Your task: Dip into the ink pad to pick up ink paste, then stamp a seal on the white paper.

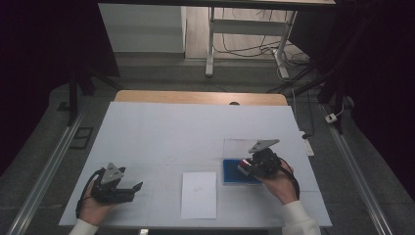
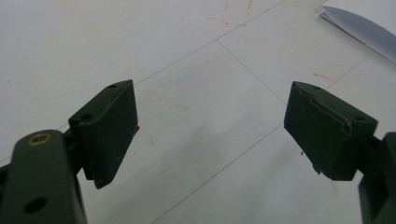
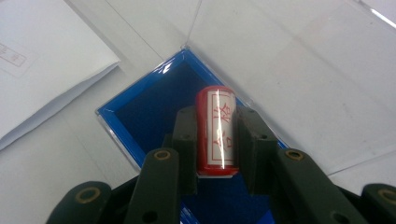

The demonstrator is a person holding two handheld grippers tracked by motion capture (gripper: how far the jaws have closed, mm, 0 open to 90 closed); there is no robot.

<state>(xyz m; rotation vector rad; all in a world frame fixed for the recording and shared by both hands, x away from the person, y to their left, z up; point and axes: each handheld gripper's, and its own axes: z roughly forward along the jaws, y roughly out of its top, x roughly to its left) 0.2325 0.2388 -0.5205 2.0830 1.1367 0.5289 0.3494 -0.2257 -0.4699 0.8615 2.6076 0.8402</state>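
Red stamp [image 3: 215, 133] is pinched in the right gripper [image 3: 215, 140] right over the blue pad [image 3: 144, 112], probably not touching it, while the left gripper [image 2: 210, 130], well left of the pad past the paper [image 1: 199, 195], sits spread with nothing in it.

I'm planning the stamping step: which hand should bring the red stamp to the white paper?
Right. The right hand-held gripper is already shut on the red stamp above the blue ink pad, with the white paper just beside it. The left hand-held gripper is open, holding nothing.
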